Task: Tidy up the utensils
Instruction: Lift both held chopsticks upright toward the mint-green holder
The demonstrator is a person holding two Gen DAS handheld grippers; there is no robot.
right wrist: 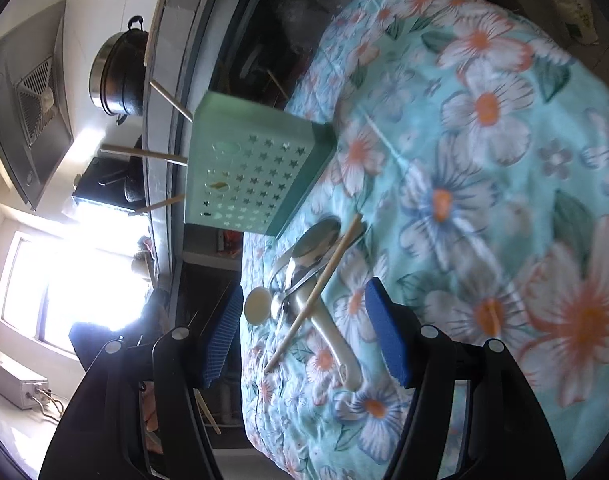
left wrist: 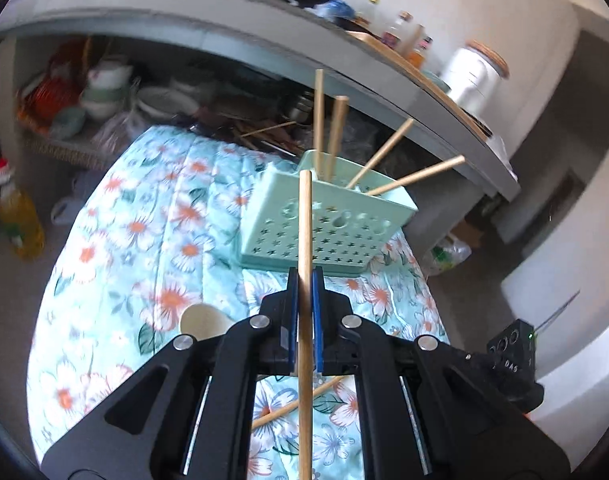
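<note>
My left gripper [left wrist: 304,276] is shut on a wooden chopstick [left wrist: 304,220] that stands upright between its blue pads, its top end in front of the mint-green utensil holder [left wrist: 328,220]. Several chopsticks [left wrist: 388,154] stick out of that holder. Below the left gripper lie a white spoon [left wrist: 198,320] and another chopstick [left wrist: 296,402] on the cloth. My right gripper [right wrist: 304,320] is open, hovering over a loose chopstick [right wrist: 316,292], metal spoons [right wrist: 316,246] and white spoons [right wrist: 332,334]. The holder [right wrist: 248,176] lies beyond them in the right wrist view.
A floral cloth [left wrist: 144,232] covers the table [right wrist: 484,160]. Behind it runs a grey counter [left wrist: 208,16] with a white canister [left wrist: 472,76] and bottles; dishes [left wrist: 104,96] sit on the shelf below. An oil bottle [left wrist: 20,220] stands on the floor at left. A black pot [right wrist: 116,72] sits on the counter.
</note>
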